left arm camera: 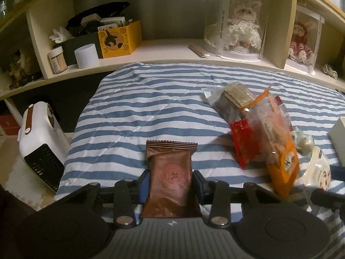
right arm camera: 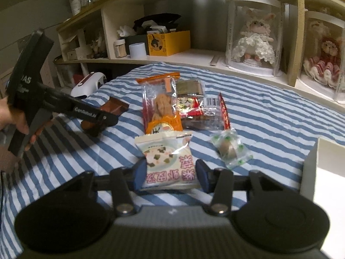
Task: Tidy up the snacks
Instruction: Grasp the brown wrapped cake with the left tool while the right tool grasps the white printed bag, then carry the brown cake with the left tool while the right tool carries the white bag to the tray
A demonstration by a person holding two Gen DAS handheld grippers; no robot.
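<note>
- Snack pile (right arm camera: 172, 105) lies on the bed (right arm camera: 258, 116), before the shelf (right arm camera: 194, 54).
- Wrapped candy (right arm camera: 230, 149) right of the pile.
- Heater (left arm camera: 41, 144) left of the bed.

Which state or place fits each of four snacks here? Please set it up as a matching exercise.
Things:
1. brown packet
2. white packet with pink lettering
3. orange-topped clear packet
4. green-and-clear wrapped sweet

States:
A. lies loose on the striped quilt, right of the right tool
B. between the right tool's fingers
C. leans on the pile of snacks in the middle of the quilt
D. clamped in the left tool

Pairs: 1-D, 2-B, 3-C, 4-A
</note>
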